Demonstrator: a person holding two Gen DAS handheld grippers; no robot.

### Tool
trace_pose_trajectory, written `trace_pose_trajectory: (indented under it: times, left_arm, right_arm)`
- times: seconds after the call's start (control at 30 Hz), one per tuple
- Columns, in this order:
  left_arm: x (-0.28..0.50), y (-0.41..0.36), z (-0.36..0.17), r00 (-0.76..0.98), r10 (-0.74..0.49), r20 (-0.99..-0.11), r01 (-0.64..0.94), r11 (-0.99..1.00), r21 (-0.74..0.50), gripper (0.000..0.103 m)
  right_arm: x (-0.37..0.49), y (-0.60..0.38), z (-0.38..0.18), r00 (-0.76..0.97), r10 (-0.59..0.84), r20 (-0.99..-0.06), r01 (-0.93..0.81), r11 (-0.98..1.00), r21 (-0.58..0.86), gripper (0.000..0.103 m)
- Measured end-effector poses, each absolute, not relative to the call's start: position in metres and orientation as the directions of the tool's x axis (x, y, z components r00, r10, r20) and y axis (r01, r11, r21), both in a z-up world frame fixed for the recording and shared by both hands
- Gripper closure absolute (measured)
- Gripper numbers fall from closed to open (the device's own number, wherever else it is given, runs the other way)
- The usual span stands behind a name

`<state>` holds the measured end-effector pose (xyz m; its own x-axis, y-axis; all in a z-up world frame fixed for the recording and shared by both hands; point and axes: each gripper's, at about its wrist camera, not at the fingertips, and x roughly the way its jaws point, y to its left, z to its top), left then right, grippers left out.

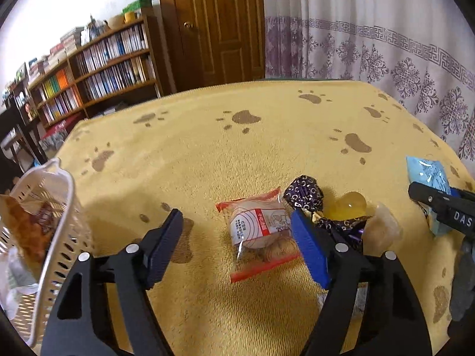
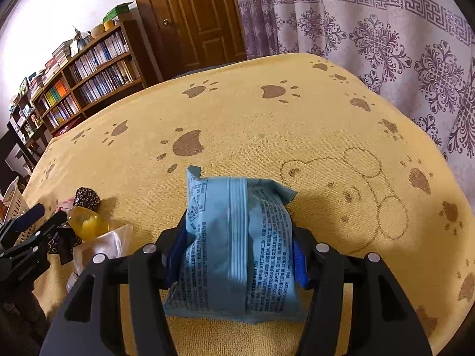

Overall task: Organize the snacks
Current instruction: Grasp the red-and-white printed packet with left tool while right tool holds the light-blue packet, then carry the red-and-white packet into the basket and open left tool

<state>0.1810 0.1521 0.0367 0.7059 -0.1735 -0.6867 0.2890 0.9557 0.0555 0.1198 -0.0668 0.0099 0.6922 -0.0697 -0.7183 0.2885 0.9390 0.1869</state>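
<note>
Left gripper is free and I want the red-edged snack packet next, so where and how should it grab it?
Probably from above, across the narrow width of the red-edged snack packet: it lies flat on the yellow towel, directly between the open left gripper fingers.

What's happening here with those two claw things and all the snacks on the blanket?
A person is sorting snacks with a hand-held gripper in each hand. The right gripper is shut on a light blue snack packet. The left gripper is open, its fingers either side of a red-edged clear packet lying on the yellow paw-print cloth. A few more sweets, one in a dark patterned wrapper, lie beside it. A white basket at the left already holds some snacks.
</note>
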Motion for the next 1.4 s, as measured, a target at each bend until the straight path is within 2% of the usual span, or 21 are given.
trace_pose_trajectory:
  times: [0.37, 0.47, 0.57, 0.7, 0.83, 0.97, 1.4]
  left_arm:
    - [0.200, 0.148, 0.022, 0.619, -0.195, -0.760, 0.317, 0.948, 0.015, 0.028]
    - [0.204, 0.147, 0.021, 0.615, -0.189, -0.766, 0.309, 0.951, 0.014, 0.036]
    - [0.202, 0.145, 0.022, 0.623, -0.188, -0.759, 0.308, 0.951, 0.017, 0.054]
    - [0.198, 0.146, 0.025, 0.633, -0.204, -0.747, 0.311, 0.950, 0.004, 0.063]
    - [0.191, 0.150, 0.028, 0.633, -0.233, -0.739, 0.311, 0.950, -0.033, 0.065]
    - [0.181, 0.150, 0.034, 0.653, -0.231, -0.721, 0.315, 0.949, -0.019, 0.065]
    - [0.147, 0.179, 0.089, 0.763, -0.208, -0.612, 0.248, 0.969, -0.021, 0.065]
  right_arm:
    - [0.119, -0.067, 0.010, 0.693, -0.066, -0.717, 0.286, 0.939, 0.190, 0.046]
    - [0.119, -0.067, 0.010, 0.694, -0.066, -0.717, 0.286, 0.939, 0.190, 0.046]
    - [0.119, -0.067, 0.010, 0.694, -0.066, -0.717, 0.286, 0.939, 0.191, 0.046]
    - [0.119, -0.067, 0.010, 0.694, -0.065, -0.717, 0.285, 0.939, 0.191, 0.046]
    - [0.119, -0.066, 0.010, 0.695, -0.064, -0.716, 0.284, 0.940, 0.191, 0.046]
    - [0.119, -0.066, 0.010, 0.695, -0.064, -0.716, 0.283, 0.940, 0.191, 0.046]
    - [0.119, -0.066, 0.010, 0.695, -0.065, -0.716, 0.284, 0.940, 0.191, 0.046]
